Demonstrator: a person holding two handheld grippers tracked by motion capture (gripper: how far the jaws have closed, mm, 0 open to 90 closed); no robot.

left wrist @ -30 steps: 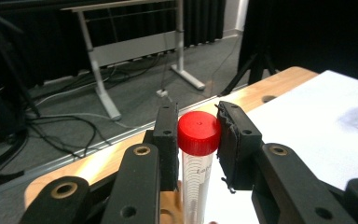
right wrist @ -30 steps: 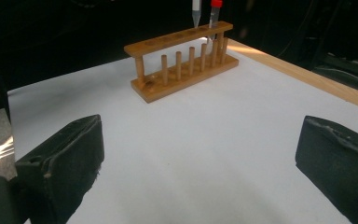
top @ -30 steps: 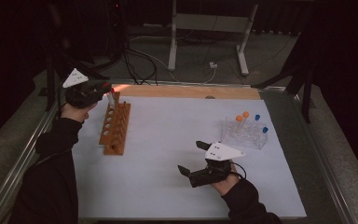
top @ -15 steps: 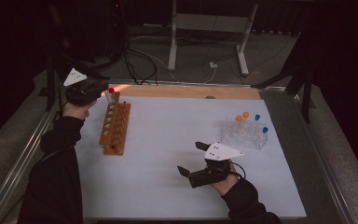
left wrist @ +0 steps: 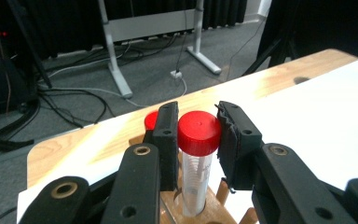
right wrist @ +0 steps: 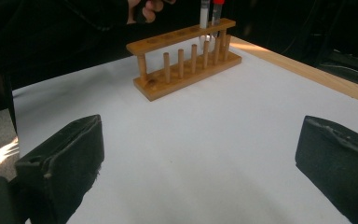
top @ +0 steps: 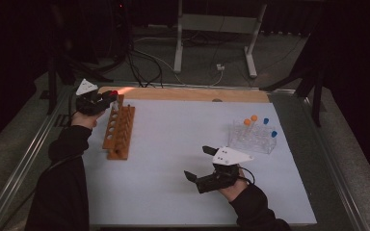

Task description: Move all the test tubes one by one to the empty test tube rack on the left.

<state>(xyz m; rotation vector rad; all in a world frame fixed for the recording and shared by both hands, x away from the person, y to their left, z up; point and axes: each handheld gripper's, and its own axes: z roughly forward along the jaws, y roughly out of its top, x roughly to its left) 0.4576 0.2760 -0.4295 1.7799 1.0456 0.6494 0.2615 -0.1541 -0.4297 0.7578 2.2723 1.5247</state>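
The left gripper (left wrist: 196, 135) grips the red-capped tube (left wrist: 198, 154) and has come down, so the tube now sits in the wooden rack (top: 119, 131). Letting go looks next. The right gripper (top: 198, 163) rests open.

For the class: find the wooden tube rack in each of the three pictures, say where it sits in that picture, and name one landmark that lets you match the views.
High view: the wooden rack stands left of centre on the white sheet, beside the left gripper.
Left gripper view: bottom centre, under the jaws, a red-capped tube entering its hole; the rack is mostly hidden.
Right gripper view: upper centre, seen side-on.
Shared landmark: the table's wooden edge strip behind the rack.
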